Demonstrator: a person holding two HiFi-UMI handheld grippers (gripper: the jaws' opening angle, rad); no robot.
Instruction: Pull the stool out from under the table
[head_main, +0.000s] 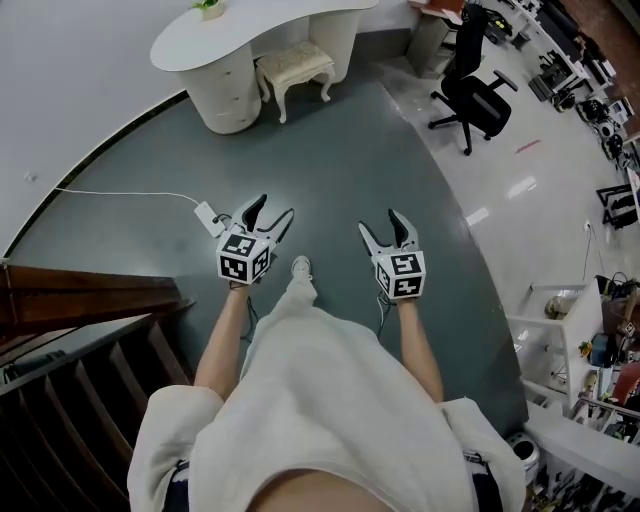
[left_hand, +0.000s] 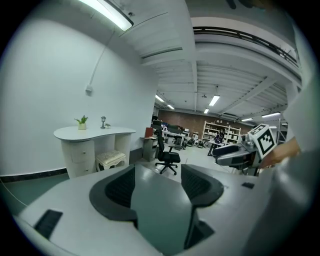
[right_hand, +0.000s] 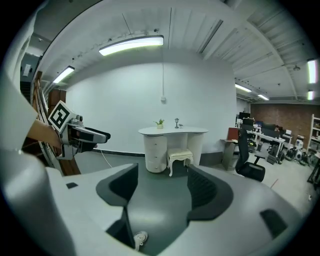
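Holding both tools out front, side by side and apart, nothing gripped yet. Left gripper (head_main: 274, 210): jaws spread wide, only bare floor between them in its own view. Right gripper (head_main: 378, 221): jaws also apart, a bit less than the left by eye, empty too; through its gap there's just floor and the tip of a white shoe (head_main: 300, 266). Both point toward the far end of the room and tilt slightly down.

Stool (head_main: 295, 65): cream, padded seat, curved legs. It sits at the far end, tucked partly under the white table (head_main: 230, 38), in the opening between the drawer pedestal on the left and the panel leg on the right. Its near edge pokes out from under the top. It's well apart from both grippers, with open dark floor (head_main: 330, 160) between.

On the tabletop, a small potted plant (head_main: 209, 8) stands at the far left, and the right gripper view shows a small stemmed object beside it that I can't identify.

Other stuff:
- black office chair (head_main: 475, 92), far right, on the lighter floor and clear of the stool
- white power strip (head_main: 208, 217) with its cable, on the floor just left of the left gripper
- dark wooden stair rail (head_main: 80, 300), near left
- cluttered shelving (head_main: 590, 350), near right
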